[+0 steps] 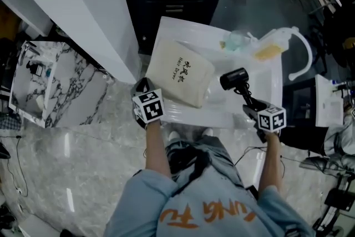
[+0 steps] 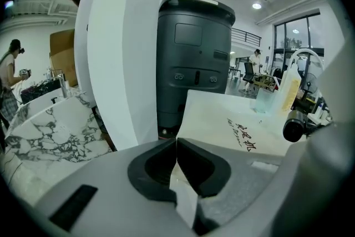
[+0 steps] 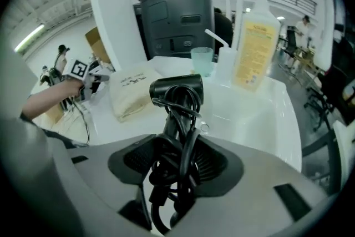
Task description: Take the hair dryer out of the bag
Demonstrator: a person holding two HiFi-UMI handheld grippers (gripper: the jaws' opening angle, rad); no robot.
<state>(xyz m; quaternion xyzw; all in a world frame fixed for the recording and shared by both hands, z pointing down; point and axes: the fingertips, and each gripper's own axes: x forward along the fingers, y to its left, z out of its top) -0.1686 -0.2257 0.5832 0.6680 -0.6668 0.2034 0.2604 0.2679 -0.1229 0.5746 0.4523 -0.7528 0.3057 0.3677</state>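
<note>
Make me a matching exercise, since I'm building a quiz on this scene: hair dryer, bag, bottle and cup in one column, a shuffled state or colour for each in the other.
Things:
1. hair dryer
2. bag
3. bottle
4. cup

States:
A. edge pinched in the shut left gripper
B. upright, yellow label
C. handle clamped in the right gripper
D. translucent, pale blue-green

Pairs: 1-C, 2-A, 3-B, 4-D
</note>
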